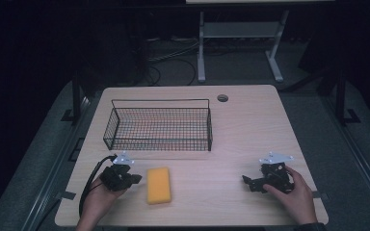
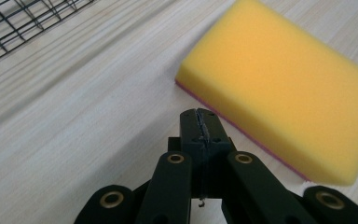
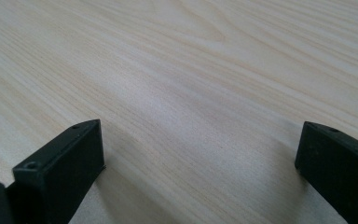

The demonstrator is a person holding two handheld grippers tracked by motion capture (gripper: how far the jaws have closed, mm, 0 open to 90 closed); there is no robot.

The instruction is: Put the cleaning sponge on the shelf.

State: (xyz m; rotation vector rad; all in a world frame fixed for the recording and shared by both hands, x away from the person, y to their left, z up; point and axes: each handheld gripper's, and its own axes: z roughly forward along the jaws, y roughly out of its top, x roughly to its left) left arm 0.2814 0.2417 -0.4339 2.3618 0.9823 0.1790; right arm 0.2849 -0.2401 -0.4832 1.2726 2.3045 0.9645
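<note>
Down at the near edge of the counter [image 1: 250, 125], two hands come in from the bottom, each with a claw. Left claw [image 1: 136, 178] sits just beside the yellow sponge [image 1: 158, 185], its tip aimed at the sponge's left long side and a small strip of bare wood between them. From the left gripper view, that claw [image 2: 200, 122] has its jaws pressed flat together, nothing caught between them, and the sponge [image 2: 279, 88] lies just past the tip, slightly to the right, showing a thin pink layer along its bottom edge. So the sponge is flat on the counter, near the front, left of centre, untouched.

Over on the right, the right claw [image 1: 246, 182] rests low near the front right of the counter, well apart from the sponge, pointing left toward the middle. Its own view shows the claw [image 3: 200, 154] spread wide, only pale wood grain between the two black jaws.

Further back, the black wire basket [image 1: 160, 126] stands behind the sponge, toward the left half of the counter.
</note>
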